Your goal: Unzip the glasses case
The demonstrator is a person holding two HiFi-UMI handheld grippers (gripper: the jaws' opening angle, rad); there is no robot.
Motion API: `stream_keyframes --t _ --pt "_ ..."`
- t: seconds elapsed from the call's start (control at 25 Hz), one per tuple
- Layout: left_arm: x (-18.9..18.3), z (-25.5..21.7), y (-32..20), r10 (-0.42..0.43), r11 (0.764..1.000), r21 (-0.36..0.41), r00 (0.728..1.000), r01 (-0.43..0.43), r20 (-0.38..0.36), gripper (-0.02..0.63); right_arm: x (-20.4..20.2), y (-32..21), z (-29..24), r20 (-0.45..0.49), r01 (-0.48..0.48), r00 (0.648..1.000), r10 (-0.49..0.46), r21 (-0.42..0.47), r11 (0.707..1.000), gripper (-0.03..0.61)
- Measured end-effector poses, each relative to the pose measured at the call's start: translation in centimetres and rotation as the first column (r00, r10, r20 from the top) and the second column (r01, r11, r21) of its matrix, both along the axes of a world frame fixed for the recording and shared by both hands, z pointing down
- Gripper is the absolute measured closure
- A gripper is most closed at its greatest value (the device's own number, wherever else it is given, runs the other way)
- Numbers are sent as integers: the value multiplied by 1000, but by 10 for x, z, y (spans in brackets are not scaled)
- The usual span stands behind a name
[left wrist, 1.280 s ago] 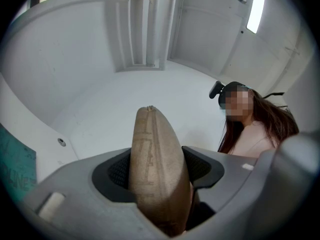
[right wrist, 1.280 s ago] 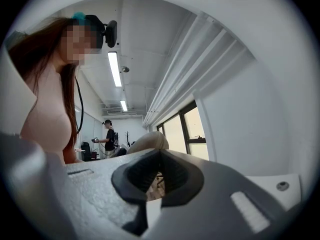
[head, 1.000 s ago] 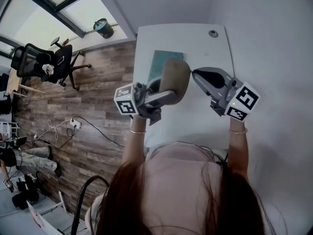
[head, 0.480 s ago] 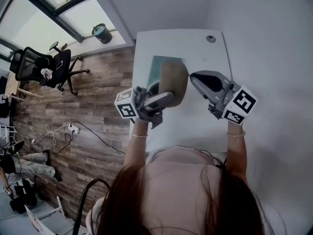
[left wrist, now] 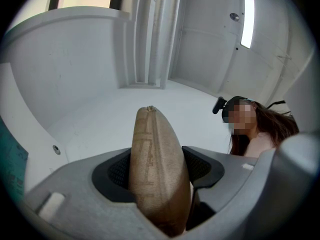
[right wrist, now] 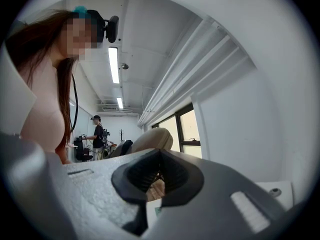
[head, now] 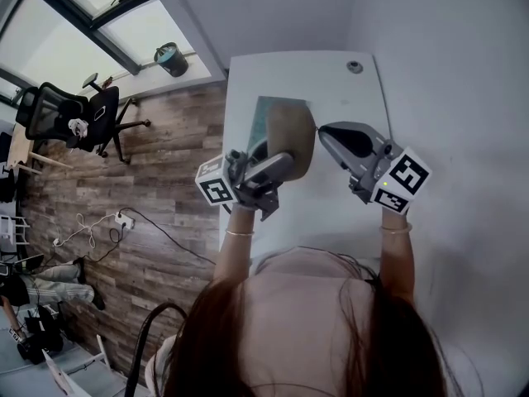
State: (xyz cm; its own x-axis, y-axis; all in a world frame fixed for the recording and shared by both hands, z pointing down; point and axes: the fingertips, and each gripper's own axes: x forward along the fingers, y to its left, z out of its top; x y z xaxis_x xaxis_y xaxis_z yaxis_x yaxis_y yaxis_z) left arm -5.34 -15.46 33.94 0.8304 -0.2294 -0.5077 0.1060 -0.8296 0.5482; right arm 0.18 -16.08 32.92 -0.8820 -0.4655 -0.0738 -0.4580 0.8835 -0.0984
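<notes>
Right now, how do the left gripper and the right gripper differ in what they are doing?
The left gripper has its jaws apart, clamped on the tan glasses case. The right gripper has its jaws shut together, and whether they pinch anything is unclear. The left gripper carries the case above the white table, while the right gripper only points its tip at the case's side. Both are grey and hand-held.
</notes>
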Motion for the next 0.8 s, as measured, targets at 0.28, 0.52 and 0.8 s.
stream_keyframes --t 0.28,0.52,0.8 --pt "-1 -2 -3 -30 1000 -6 999 30 -12 321 0 2 4 25 -14 1000 14 -16 1000 575" --pt "-4 -3 -7 -52 998 -20 998 51 -26 321 -2 0 4 24 -12 1000 12 -27 1000 575" --pt "-7 -5 -9 -81 996 -27 996 80 -38 321 -4 3 9 26 -6 1000 7 -37 999 575"
